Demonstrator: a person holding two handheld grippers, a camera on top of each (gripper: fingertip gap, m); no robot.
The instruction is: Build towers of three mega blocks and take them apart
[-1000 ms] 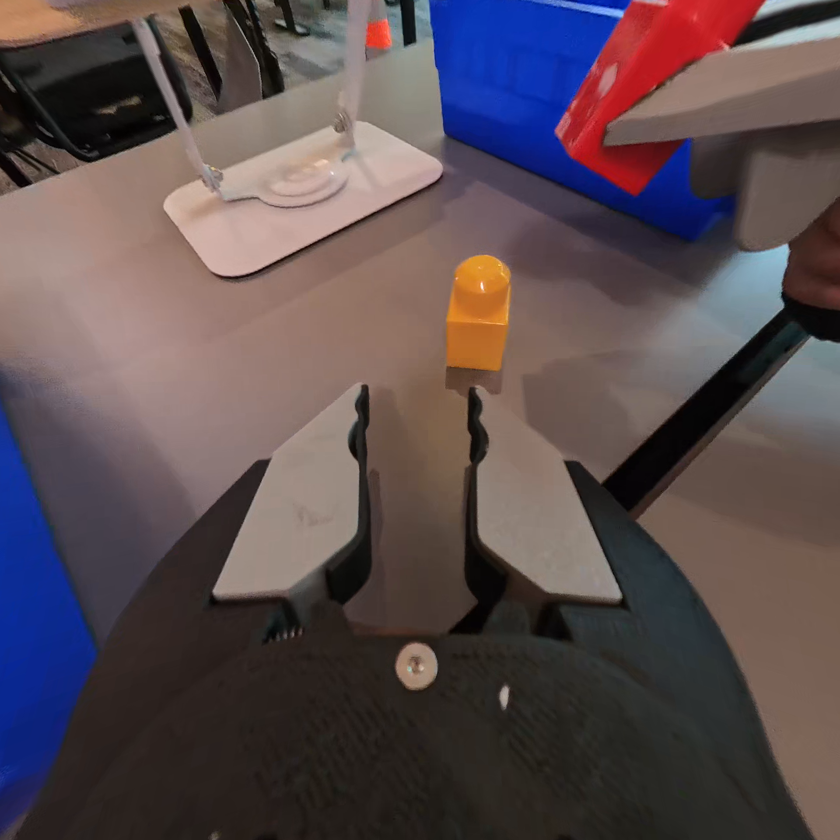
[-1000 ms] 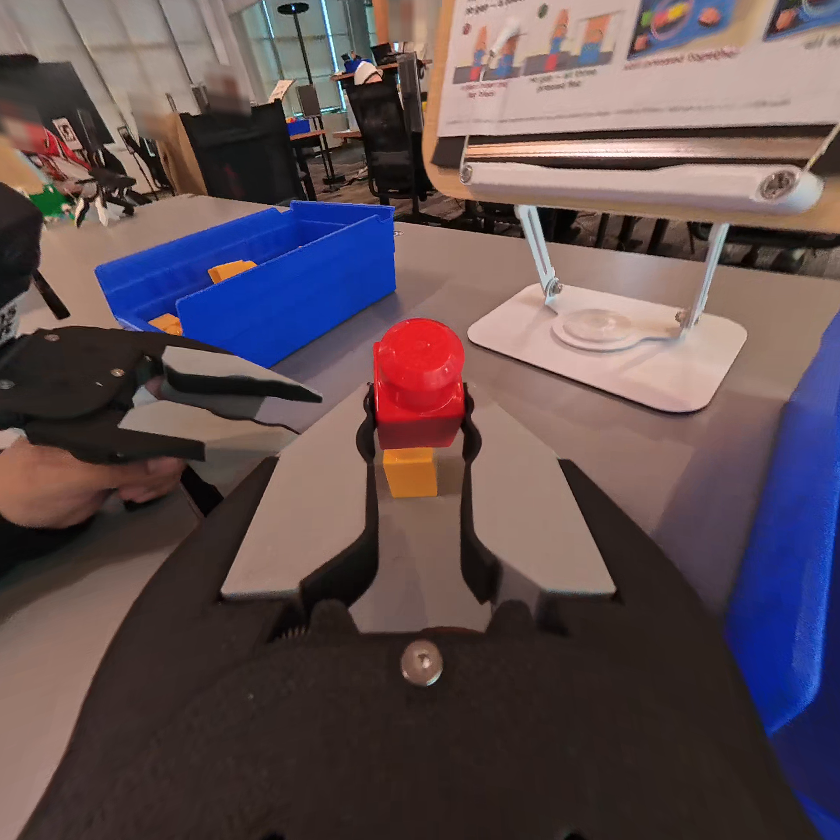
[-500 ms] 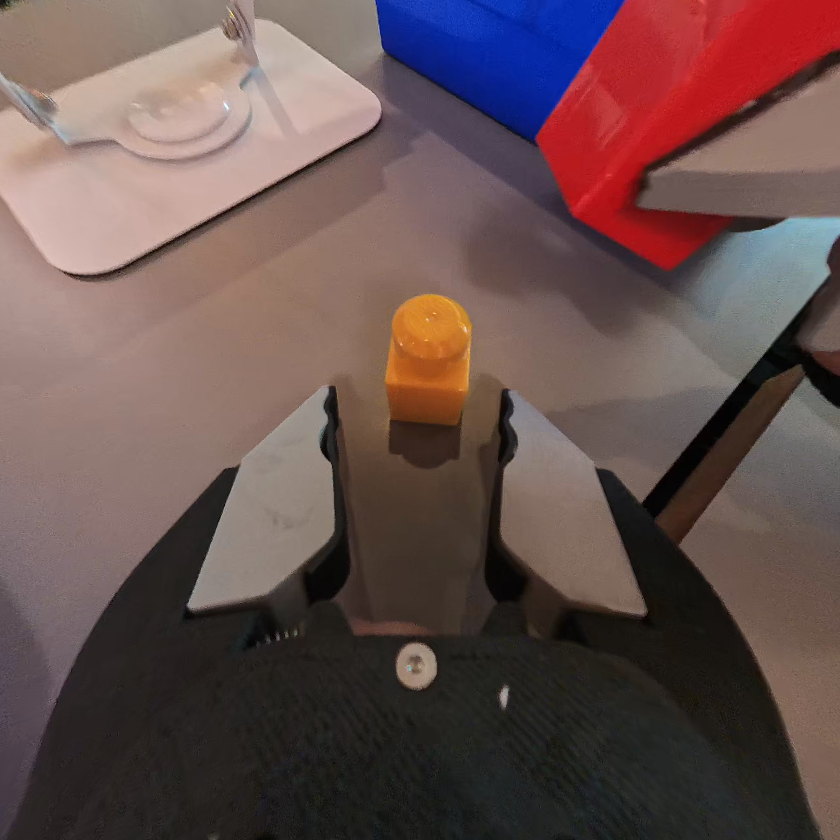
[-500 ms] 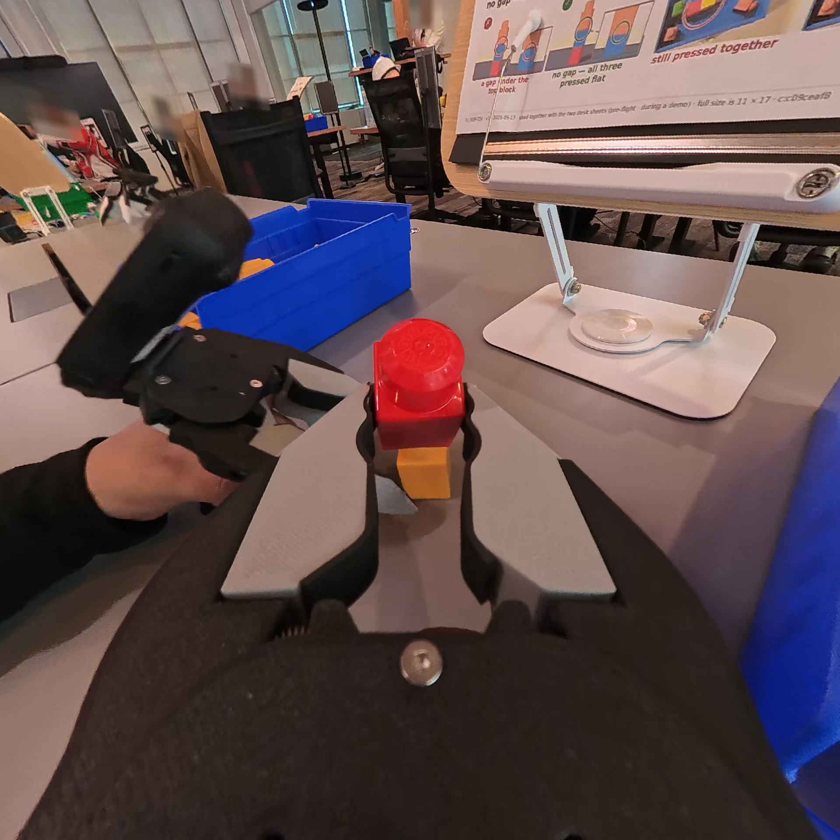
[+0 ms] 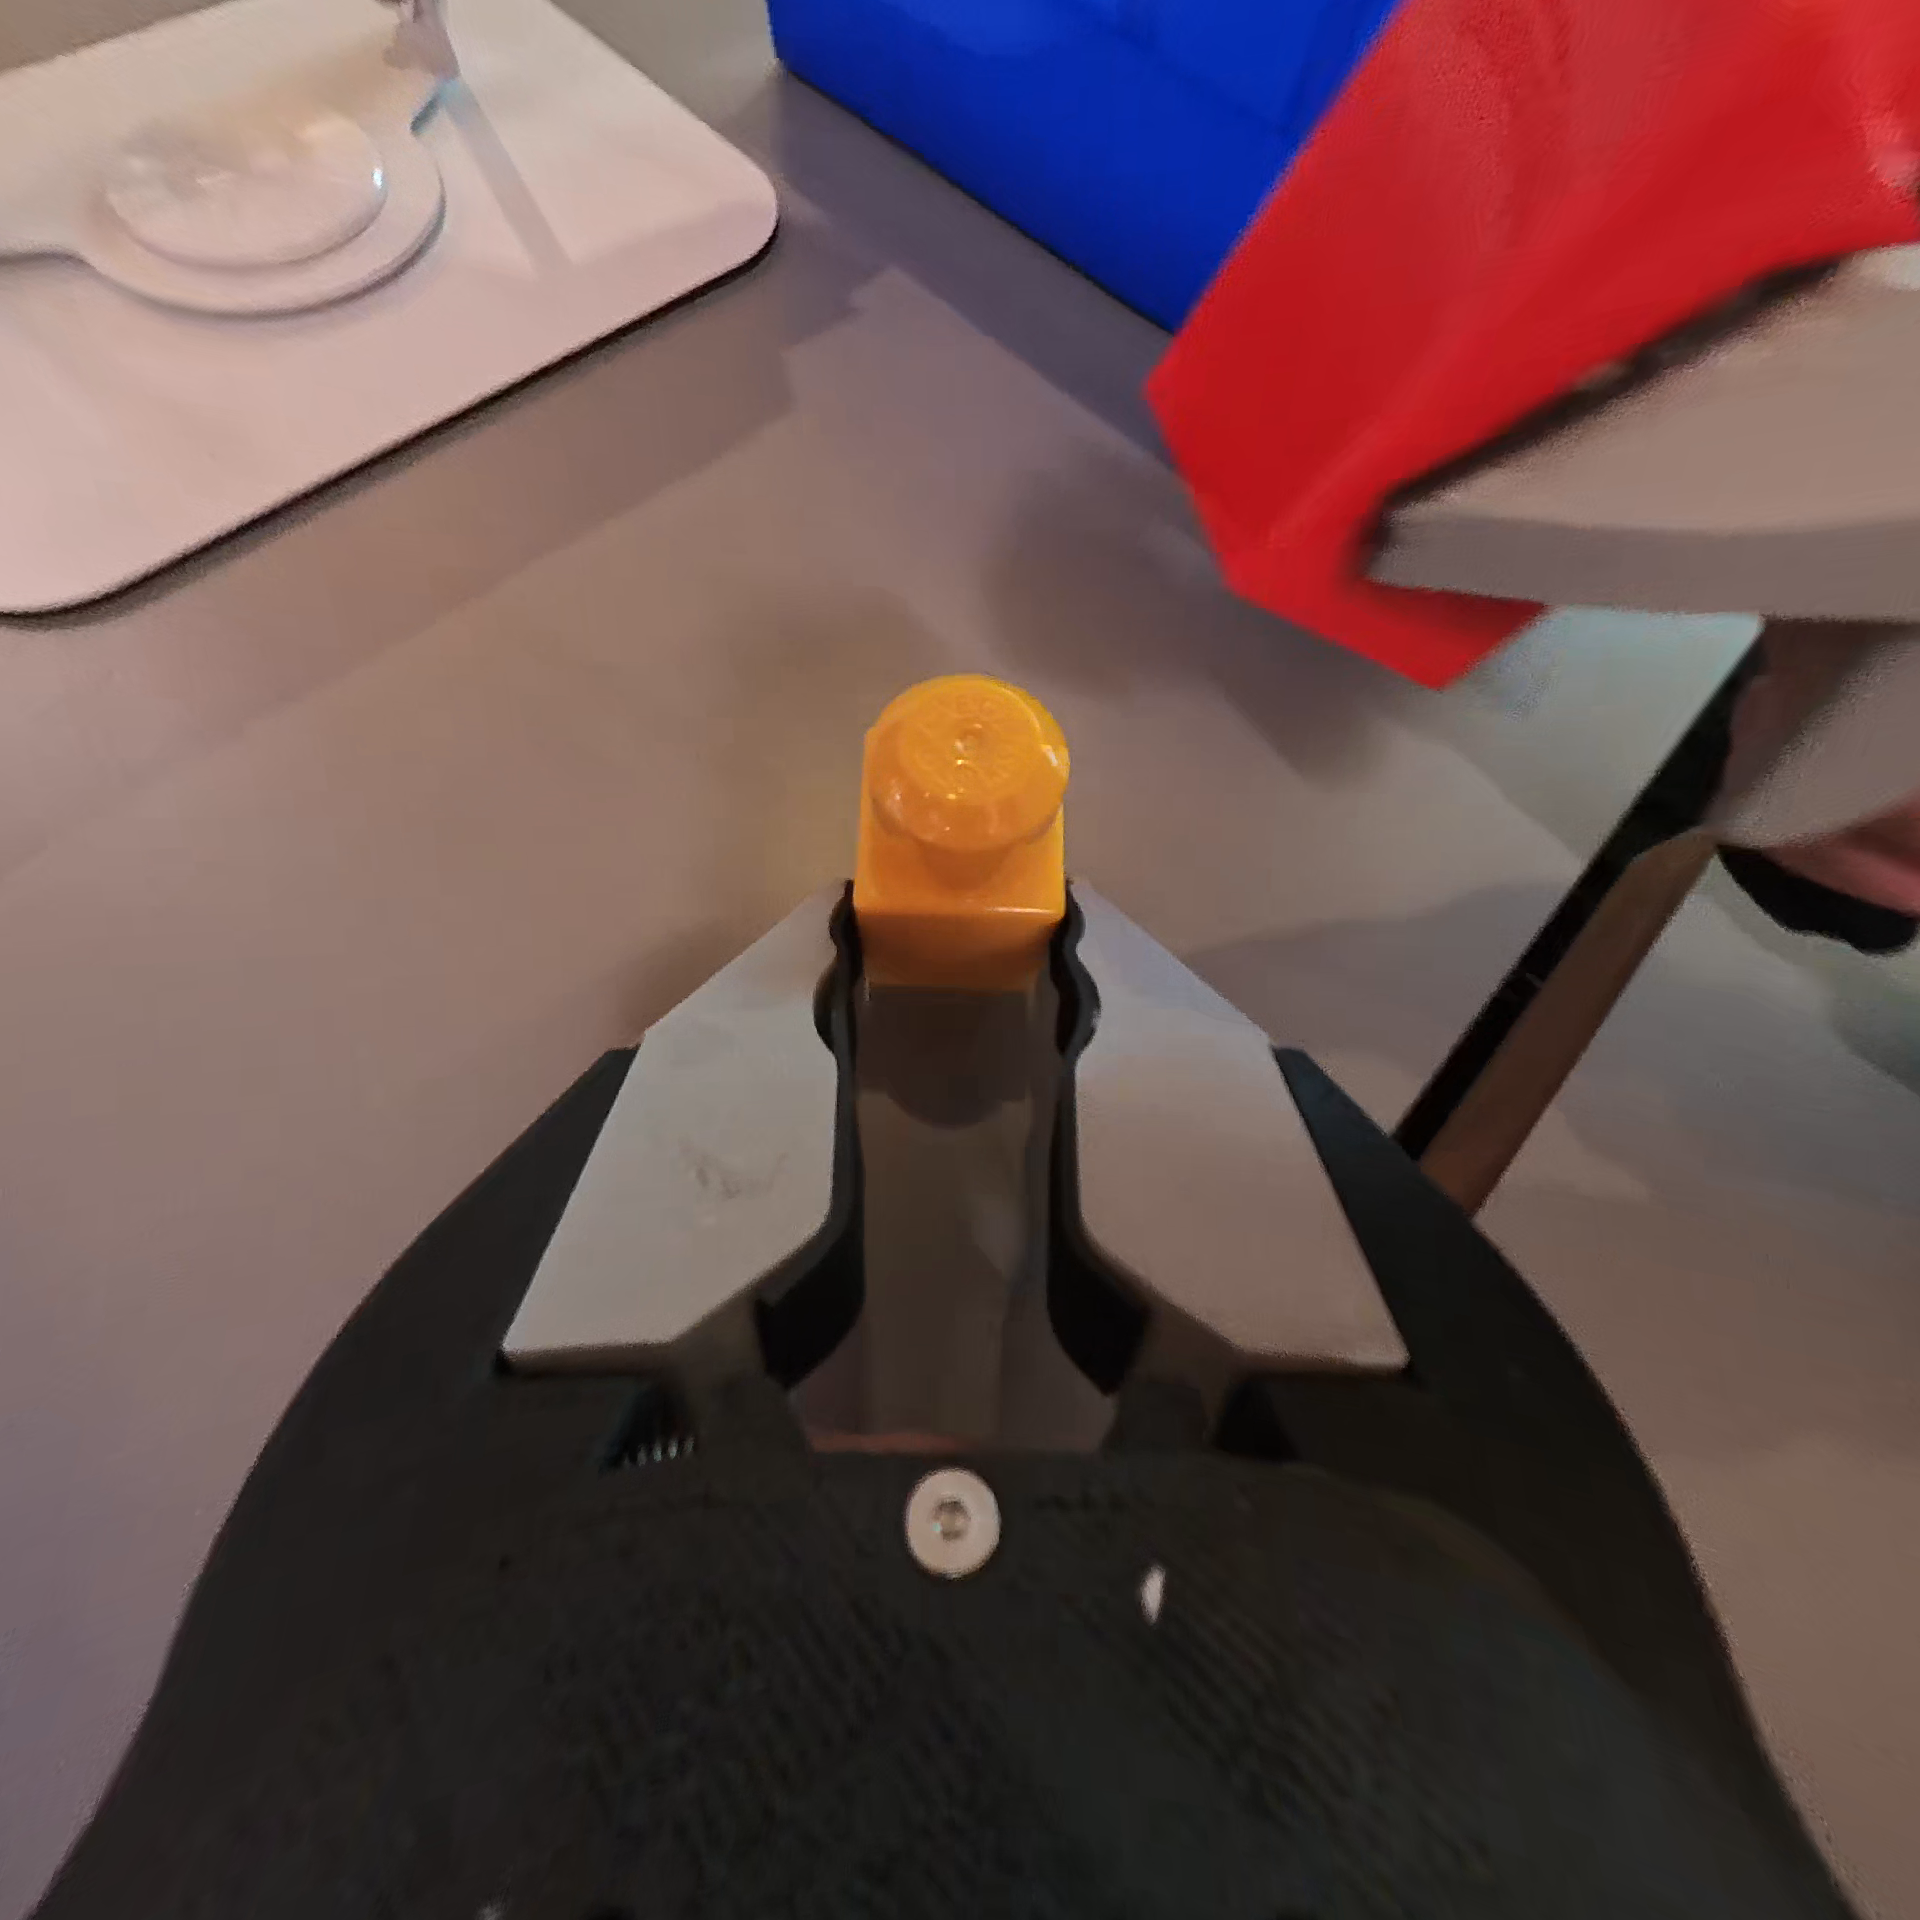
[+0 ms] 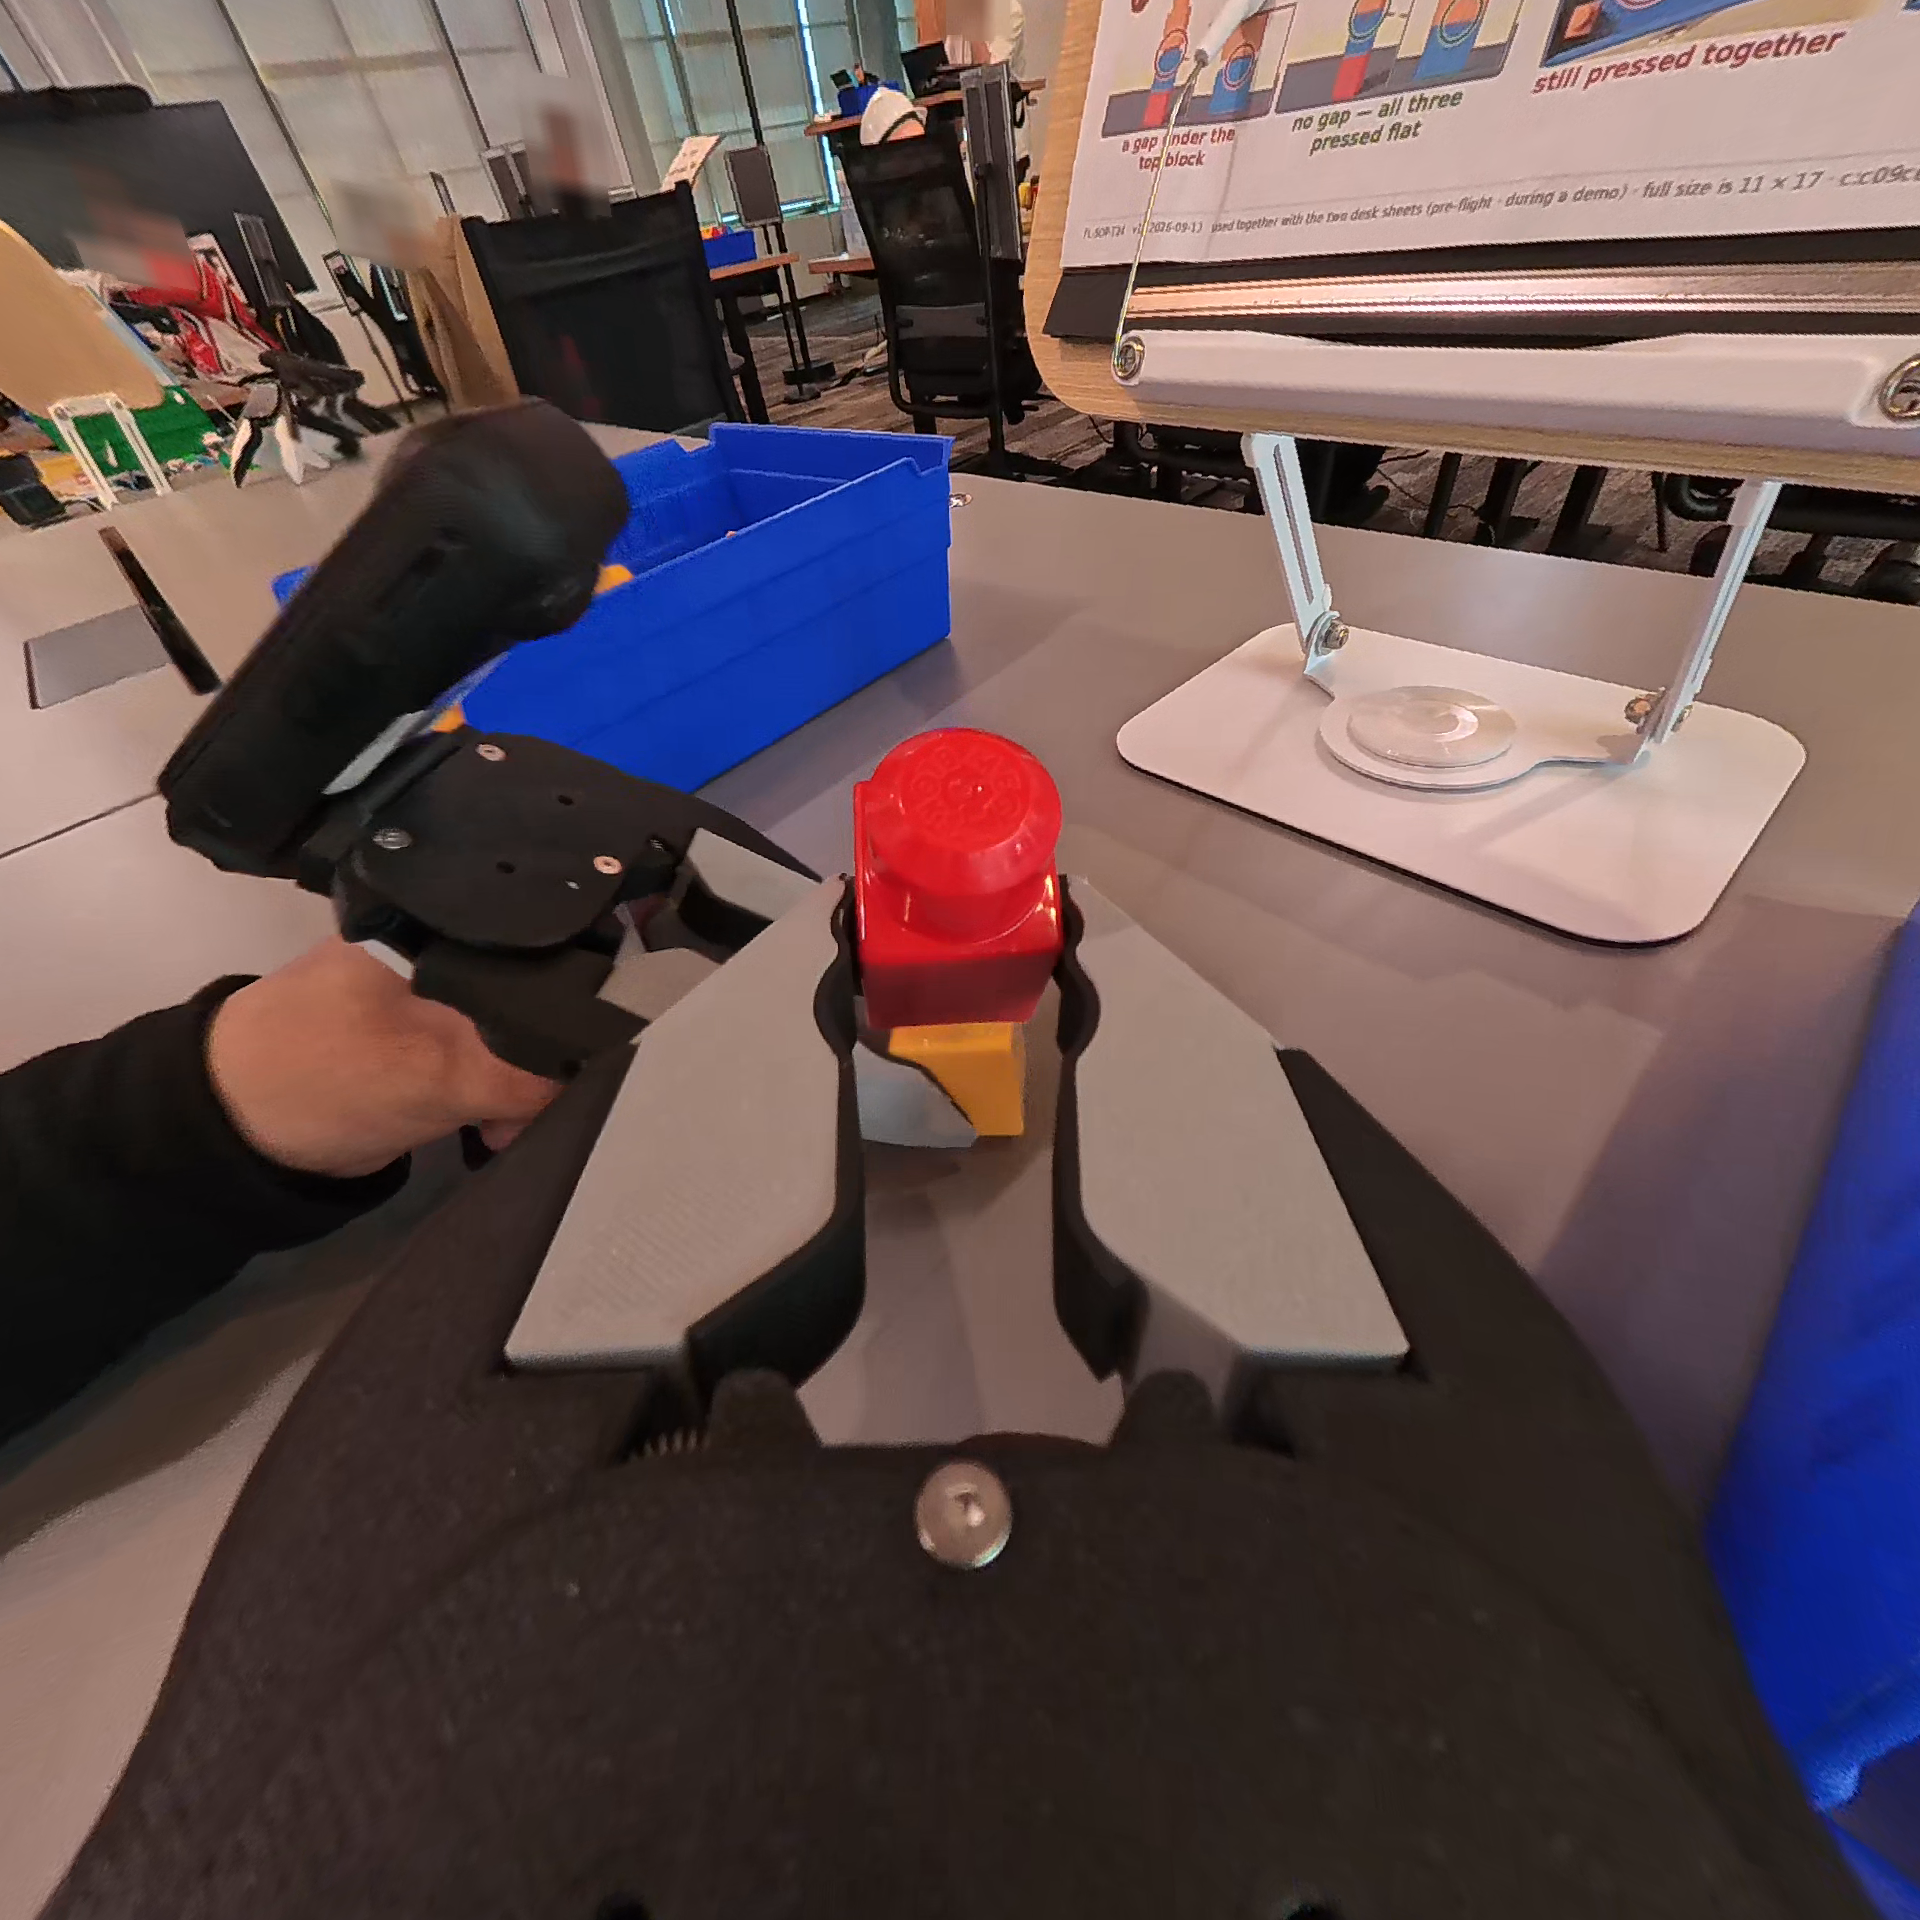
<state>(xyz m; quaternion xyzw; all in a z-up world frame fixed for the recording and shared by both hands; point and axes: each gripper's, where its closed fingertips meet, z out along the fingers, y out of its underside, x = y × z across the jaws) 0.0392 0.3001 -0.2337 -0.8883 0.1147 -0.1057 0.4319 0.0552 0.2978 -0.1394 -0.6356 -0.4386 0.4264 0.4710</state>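
Between the left gripper's (image 5: 961,940) closed jaws sits the orange block (image 5: 961,831); right gripper (image 6: 956,951) jaws clamp the red block (image 6: 956,883).

Place: open-plan office used as a lab space.
Evidence: black mesh chairs (image 6: 914,301), desks (image 6: 769,272), tall windows (image 6: 665,73) behind.
Bench: grey table (image 6: 1299,935), blue bin (image 6: 769,634), instruction sheet (image 6: 1507,114) on white stand (image 6: 1455,790).
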